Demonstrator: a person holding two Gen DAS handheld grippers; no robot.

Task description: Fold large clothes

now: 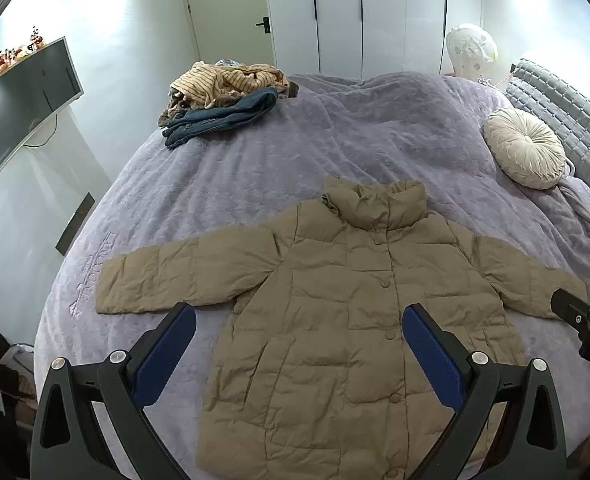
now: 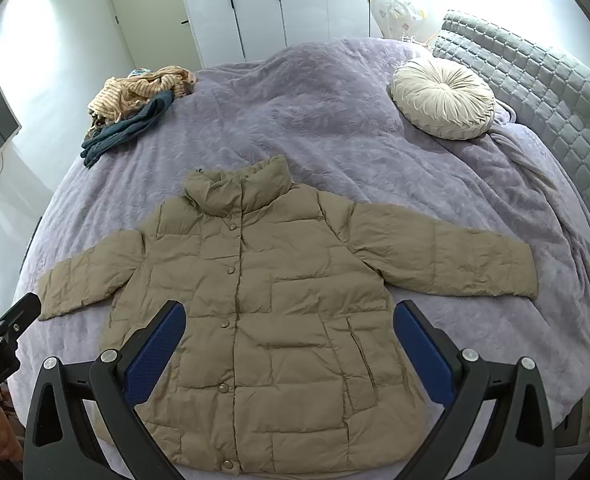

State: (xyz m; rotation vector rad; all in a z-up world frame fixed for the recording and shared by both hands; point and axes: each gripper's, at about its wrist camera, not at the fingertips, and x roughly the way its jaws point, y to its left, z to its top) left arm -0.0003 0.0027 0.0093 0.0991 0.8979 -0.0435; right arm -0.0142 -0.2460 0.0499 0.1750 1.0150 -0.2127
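looking down both wrist cameras, i see the tan puffer jacket (image 1: 335, 320) laid flat, front side up and snapped closed, on the lavender bed cover (image 1: 255, 168), its collar pointing away from me and both sleeves spread out to the sides. my left tool (image 1: 299, 316) hangs above the lower left part of the jacket with its blue-padded fingers (image 1: 167, 352) wide apart and nothing between them; the left sleeve cuff lies just beyond the left finger. my right tool (image 2: 289, 312) hangs over the jacket's lower front, its fingers (image 2: 423, 352) also spread wide and holding nothing, with the snap placket and the slanted pocket seam showing between them. in the left view the tip of the right tool shows at the right edge, near the right sleeve cuff; whether it touches the cloth i cannot tell. at the far left corner of the bed sits a pile of clothes (image 1: 227, 96), striped beige cloth on top of dark blue fabric, well apart from the jacket. a round pleated cream cushion (image 2: 443, 98) rests near the grey quilted headboard (image 2: 543, 92). a wall tv (image 1: 23, 100) hangs to the left, and white wardrobe doors (image 1: 359, 12) stand beyond the bed.
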